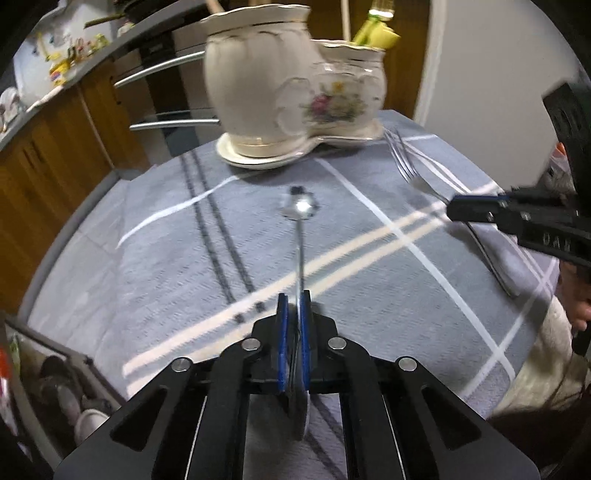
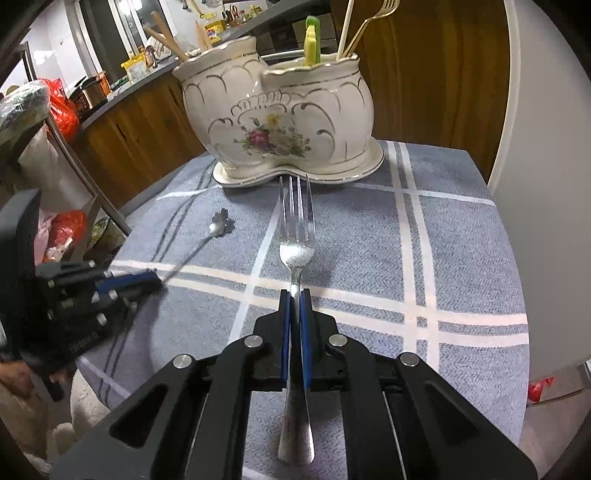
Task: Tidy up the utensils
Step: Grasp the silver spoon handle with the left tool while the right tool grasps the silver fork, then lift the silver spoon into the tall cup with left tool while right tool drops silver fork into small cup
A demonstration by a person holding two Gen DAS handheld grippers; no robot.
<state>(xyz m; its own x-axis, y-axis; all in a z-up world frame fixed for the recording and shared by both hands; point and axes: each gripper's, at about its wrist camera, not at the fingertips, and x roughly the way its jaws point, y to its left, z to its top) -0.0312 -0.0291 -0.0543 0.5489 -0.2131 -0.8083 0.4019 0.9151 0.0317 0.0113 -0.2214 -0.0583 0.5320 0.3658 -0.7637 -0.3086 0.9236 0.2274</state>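
My left gripper [image 1: 294, 297] is shut on the thin handle of a small silver spoon [image 1: 300, 221], whose bowl points toward the holder. My right gripper [image 2: 294, 295] is shut on the handle of a silver fork [image 2: 297, 236], tines pointing at the holder. The cream two-pot ceramic utensil holder [image 2: 280, 122] with a flower print stands at the far side of the table; it also shows in the left wrist view [image 1: 295, 85]. The spoon [image 2: 221, 227] and left gripper [image 2: 125, 280] show at the left of the right wrist view. The fork [image 1: 410, 162] and right gripper [image 1: 476, 212] show at the right of the left wrist view.
A grey-blue checked cloth [image 2: 461, 258] covers the table. The holder's right pot holds a gold fork [image 2: 373, 22], a pale stick and a yellow-green tool [image 2: 312, 40]; the left pot holds wooden handles. A wooden kitchen counter [image 2: 122, 122] and a white wall [image 2: 546, 147] lie beyond.
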